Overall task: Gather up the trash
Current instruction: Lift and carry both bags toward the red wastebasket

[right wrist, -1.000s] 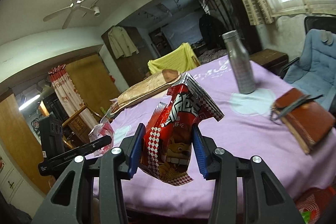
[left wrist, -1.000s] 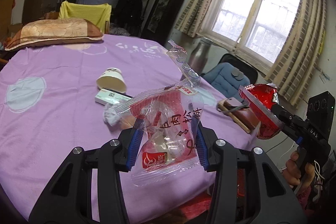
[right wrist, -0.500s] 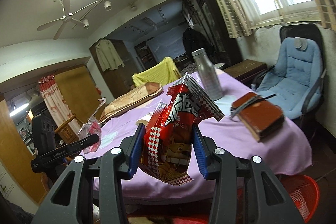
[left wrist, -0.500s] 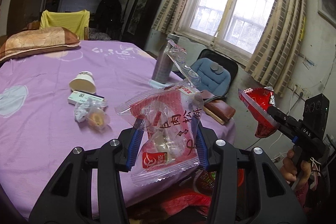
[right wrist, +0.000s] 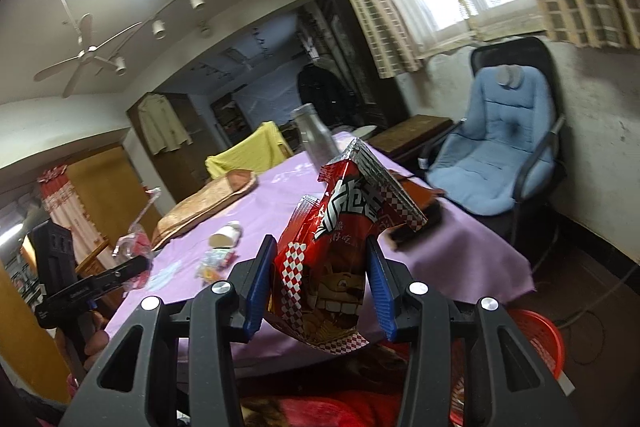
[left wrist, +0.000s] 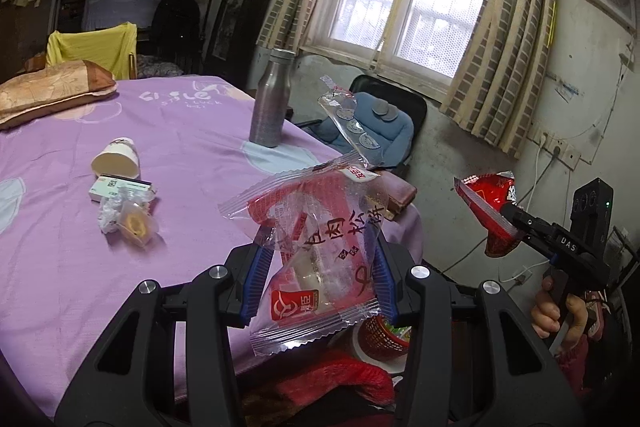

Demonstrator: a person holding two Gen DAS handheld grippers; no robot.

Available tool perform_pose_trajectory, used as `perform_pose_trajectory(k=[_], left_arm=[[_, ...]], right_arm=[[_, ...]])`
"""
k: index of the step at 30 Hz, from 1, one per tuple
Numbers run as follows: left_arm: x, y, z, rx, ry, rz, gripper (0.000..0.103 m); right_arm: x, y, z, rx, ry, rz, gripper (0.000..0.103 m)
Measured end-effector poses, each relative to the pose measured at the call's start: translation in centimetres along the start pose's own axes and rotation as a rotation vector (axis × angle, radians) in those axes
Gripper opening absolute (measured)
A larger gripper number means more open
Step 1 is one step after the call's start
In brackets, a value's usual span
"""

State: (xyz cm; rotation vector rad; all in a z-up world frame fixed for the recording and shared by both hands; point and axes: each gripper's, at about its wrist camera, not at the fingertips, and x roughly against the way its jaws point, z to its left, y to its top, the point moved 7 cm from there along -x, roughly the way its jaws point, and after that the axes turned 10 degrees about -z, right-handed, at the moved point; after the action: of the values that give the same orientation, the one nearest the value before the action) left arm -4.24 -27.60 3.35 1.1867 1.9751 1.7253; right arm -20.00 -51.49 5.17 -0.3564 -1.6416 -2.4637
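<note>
Wrappers fill both of my grippers, held in the air at the near edge of the table. My left gripper (left wrist: 318, 277) has its blue pads clamped on a clear plastic pastry wrapper with red print (left wrist: 320, 247), which stands up between them with a loose strip of clear film rising from its top. My right gripper (right wrist: 320, 283) is clamped the same way on a red foil snack bag with a white checker pattern (right wrist: 340, 255), its torn silver mouth tipped toward the window. Behind them the round table under a purple cloth (left wrist: 180, 155) carries a tipped white paper cup (left wrist: 116, 163), a small white box (left wrist: 116, 189) just beside it, a crumpled clear wrapper with something yellow inside (left wrist: 128, 223), a grey metal bottle (left wrist: 270, 99) standing upright, and a brown leather wallet (left wrist: 394, 191) at the rim. A red plastic mesh basket (right wrist: 540, 335) sits on the floor below the table edge, near a blue padded chair (right wrist: 496, 143).
</note>
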Motion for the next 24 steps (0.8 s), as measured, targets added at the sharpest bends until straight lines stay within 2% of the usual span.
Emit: perform_pose_trajectory(k=[12,24], left_arm=[[-3.0,-1.5,-3.2,-0.040,-0.051,0.068,0.046],[-6.7,-3.7,-6.0,-0.076,-0.108,0.160,0.046]], right_arm=[[0.4,-3.0,-7.0,-0.083,-0.123,0.055,0.045],[-0.4,-6.9,-12.3,-0.182,-0.197,0.119,0.045]])
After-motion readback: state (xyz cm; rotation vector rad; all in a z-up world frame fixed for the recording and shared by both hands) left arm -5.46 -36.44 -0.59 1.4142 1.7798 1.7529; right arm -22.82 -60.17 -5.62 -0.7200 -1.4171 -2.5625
